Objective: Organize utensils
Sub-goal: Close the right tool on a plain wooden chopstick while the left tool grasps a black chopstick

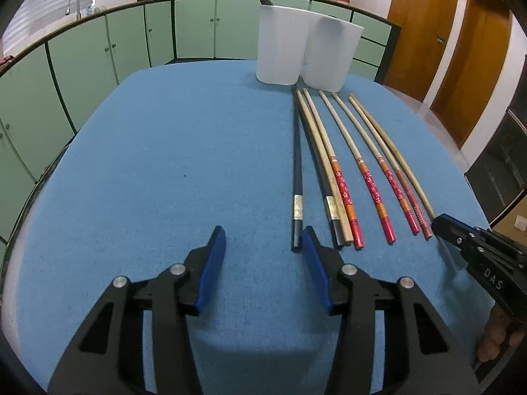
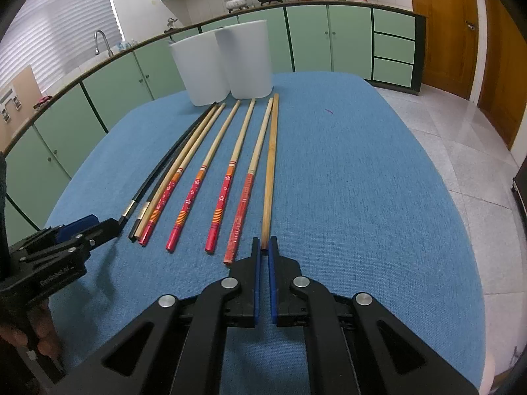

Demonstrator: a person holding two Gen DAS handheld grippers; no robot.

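Several chopsticks lie side by side on the blue tablecloth (image 1: 164, 164), tips toward two white plastic cups (image 1: 280, 46) (image 2: 201, 65). At the left are two black chopsticks (image 1: 296, 171) (image 2: 158, 168); several red-patterned ones (image 1: 372, 181) (image 2: 191, 197) and plain bamboo ones fill the rest. My left gripper (image 1: 263, 240) is open over the cloth, and the near end of the leftmost black chopstick sits just inside its right pad. My right gripper (image 2: 263, 245) is shut on the near end of the rightmost plain bamboo chopstick (image 2: 271, 164), which still rests on the cloth.
Green kitchen cabinets (image 1: 131, 42) curve behind the table, with a sink tap, pots and an orange flask on the counter. Wooden doors (image 1: 461, 65) and tiled floor (image 2: 461, 148) lie to the right. A person's fingers hold each gripper handle.
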